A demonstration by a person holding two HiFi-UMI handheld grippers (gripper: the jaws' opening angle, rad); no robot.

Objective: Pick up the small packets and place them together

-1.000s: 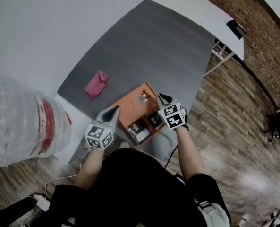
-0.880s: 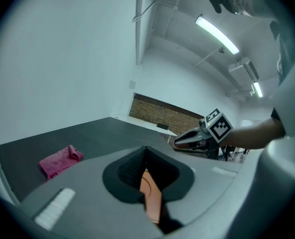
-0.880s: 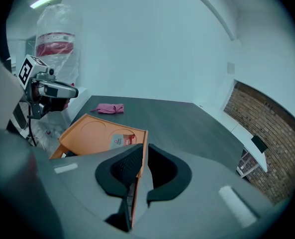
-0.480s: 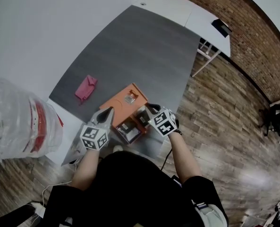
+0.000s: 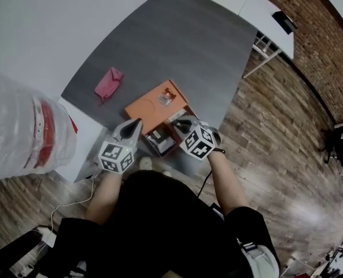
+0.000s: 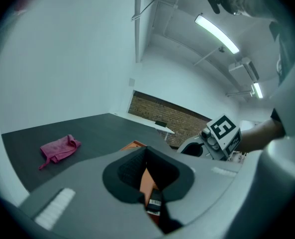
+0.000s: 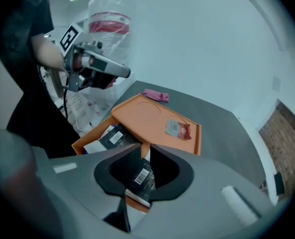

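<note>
Small black barcoded packets (image 7: 141, 178) lie in the open orange box (image 7: 137, 114) on the grey bench (image 5: 177, 45).
Right gripper (image 7: 146, 145) hovers above them, jaws a narrow slit, just opening, gripping nothing; left gripper (image 6: 147, 147) pinched together, empty.

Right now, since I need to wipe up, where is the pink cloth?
In the head view the pink cloth lies on the grey table, left of the orange tray, not touching it.

A small clear-and-red packet (image 7: 178, 129) is seen lying flat on an orange tray (image 7: 137, 114); black packets (image 7: 115, 137) with barcode labels are piled in the adjoining orange box (image 7: 82, 143).
</note>
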